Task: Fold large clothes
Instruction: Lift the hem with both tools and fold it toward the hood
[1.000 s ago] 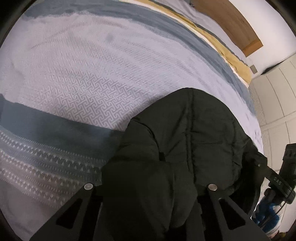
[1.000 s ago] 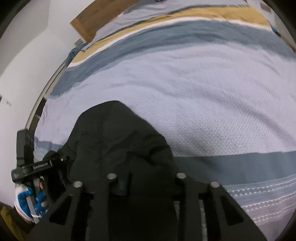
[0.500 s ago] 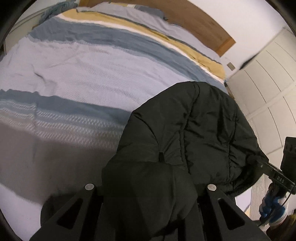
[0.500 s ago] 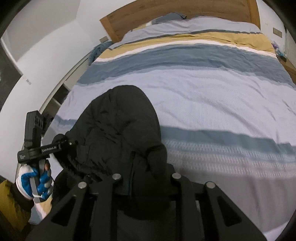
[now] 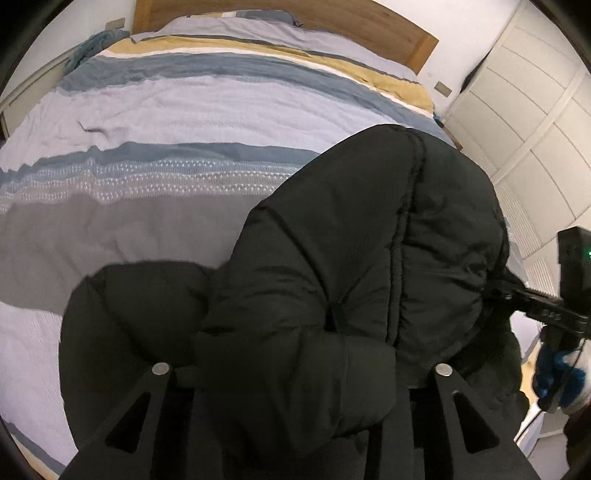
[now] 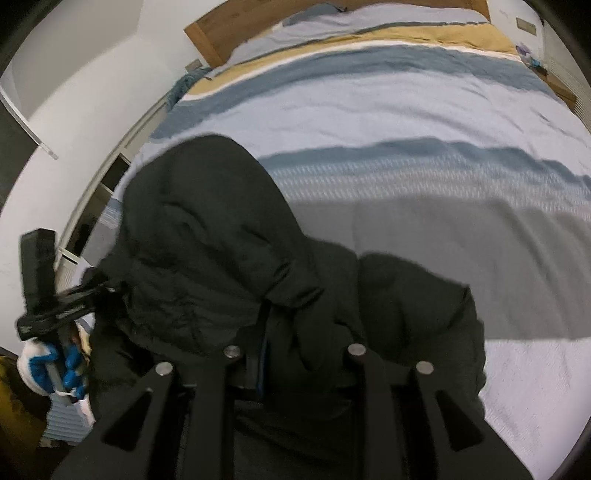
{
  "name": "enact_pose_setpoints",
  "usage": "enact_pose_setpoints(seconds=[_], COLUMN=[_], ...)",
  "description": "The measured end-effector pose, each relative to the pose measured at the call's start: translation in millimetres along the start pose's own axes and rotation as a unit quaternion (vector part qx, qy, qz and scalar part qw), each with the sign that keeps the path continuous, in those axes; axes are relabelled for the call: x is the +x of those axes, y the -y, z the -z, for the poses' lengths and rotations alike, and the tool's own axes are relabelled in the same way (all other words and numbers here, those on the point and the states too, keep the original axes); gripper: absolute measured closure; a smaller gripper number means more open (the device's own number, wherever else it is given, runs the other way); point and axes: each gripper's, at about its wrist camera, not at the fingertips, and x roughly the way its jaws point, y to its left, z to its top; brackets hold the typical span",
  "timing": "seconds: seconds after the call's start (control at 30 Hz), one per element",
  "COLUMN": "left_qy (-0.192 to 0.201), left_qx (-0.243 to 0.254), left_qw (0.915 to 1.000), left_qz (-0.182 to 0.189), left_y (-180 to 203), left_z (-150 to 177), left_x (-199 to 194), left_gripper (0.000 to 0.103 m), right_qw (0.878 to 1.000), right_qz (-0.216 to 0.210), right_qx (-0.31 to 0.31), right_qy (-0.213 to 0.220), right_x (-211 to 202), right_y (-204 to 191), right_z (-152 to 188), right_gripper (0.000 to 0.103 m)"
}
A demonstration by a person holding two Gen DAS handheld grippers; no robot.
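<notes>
A black puffer jacket (image 5: pixel 362 258) hangs bunched between both grippers, lifted above the foot of the bed; it also shows in the right wrist view (image 6: pixel 207 251). My left gripper (image 5: pixel 301 373) is shut on the jacket fabric, which bulges over and hides its fingertips. My right gripper (image 6: pixel 291 354) is shut on another part of the jacket, tips buried in the folds. The right gripper also shows at the right edge of the left wrist view (image 5: pixel 569 295), and the left gripper at the left edge of the right wrist view (image 6: pixel 40 288), each held by a blue-and-white gloved hand.
The bed (image 5: pixel 166 110) has a lavender, blue, yellow and grey striped cover and a wooden headboard (image 5: pixel 369 29). White wardrobe doors (image 5: pixel 524 92) stand to the right. A white wall and shelf unit (image 6: pixel 85 206) lie left of the bed.
Both grippers have pulled back and up from the bed with the jacket. More of the bed and headboard now shows, and the jacket hangs lower in view.
</notes>
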Motion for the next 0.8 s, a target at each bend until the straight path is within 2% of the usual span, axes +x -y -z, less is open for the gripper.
enact_pose_setpoints(seconds=[0.23, 0.37, 0.43, 0.47, 0.5, 0.57, 0.6, 0.8], left_qy=[0.005, 0.02, 0.026, 0.029, 0.032, 0.033, 0.034, 0.035], left_qx=[0.027, 0.03, 0.03, 0.034, 0.041, 0.057, 0.069, 0.104], left_qw=[0.9996, 0.9993, 0.9992, 0.9989, 0.9985, 0.9978, 0.997, 0.9939], left_qz=[-0.006, 0.007, 0.011, 0.014, 0.015, 0.011, 0.006, 0.006], left_y=[9, 16, 18, 19, 20, 25, 26, 25], left_z=[4, 3, 1, 1, 2, 7, 10, 21], left_x=[-15, -24, -26, -27, -27, -28, -28, -28], left_gripper=[0.063, 0.05, 0.049, 0.051, 0.06, 0.07, 0.073, 0.077], right_qw=[1.0, 1.0, 1.0, 1.0, 0.999, 0.999, 0.999, 0.998], right_qz=[0.005, 0.01, 0.005, 0.005, 0.004, 0.003, 0.003, 0.009], right_qx=[-0.016, -0.024, -0.024, -0.027, -0.03, -0.035, -0.039, -0.067], right_qy=[0.004, 0.008, 0.01, 0.011, 0.011, 0.011, 0.011, 0.014], right_x=[-12, -17, -19, -19, -20, -21, -23, -29], right_y=[-5, -6, -7, -7, -7, -8, -9, -6], right_z=[0, -1, -3, -4, -4, -3, -2, -21], right_gripper=[0.074, 0.072, 0.072, 0.072, 0.071, 0.066, 0.063, 0.06])
